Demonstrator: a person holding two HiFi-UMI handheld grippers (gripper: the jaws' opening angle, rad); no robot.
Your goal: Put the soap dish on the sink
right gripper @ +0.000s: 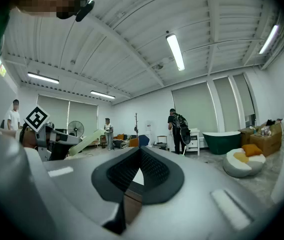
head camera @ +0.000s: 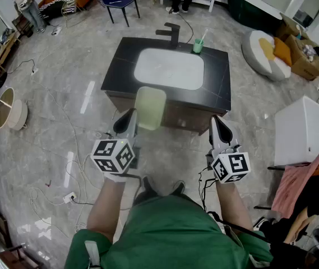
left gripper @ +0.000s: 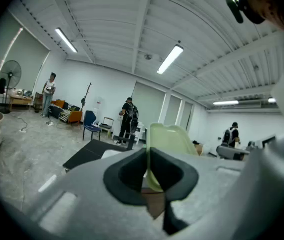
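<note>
Two grippers were up near the body. The left gripper (head camera: 132,121) had its jaws clamped on the edge of the pale green soap dish (head camera: 150,108), held in the air just short of the countertop (head camera: 218,80). The right gripper (head camera: 220,129) was pinched together on nothing. This looked like the carry step. The next move called for reaching forward and lowering the dish flat beside the sink (head camera: 169,69).

We record: right tool (right gripper: 140,156), jaws closed together, nothing between. Far left: left tool (right gripper: 47,134) with marker cube, holding tilted pale green soap dish (right gripper: 84,140). Beyond: backpacked person (right gripper: 175,129), green bathtub (right gripper: 221,140).
</note>
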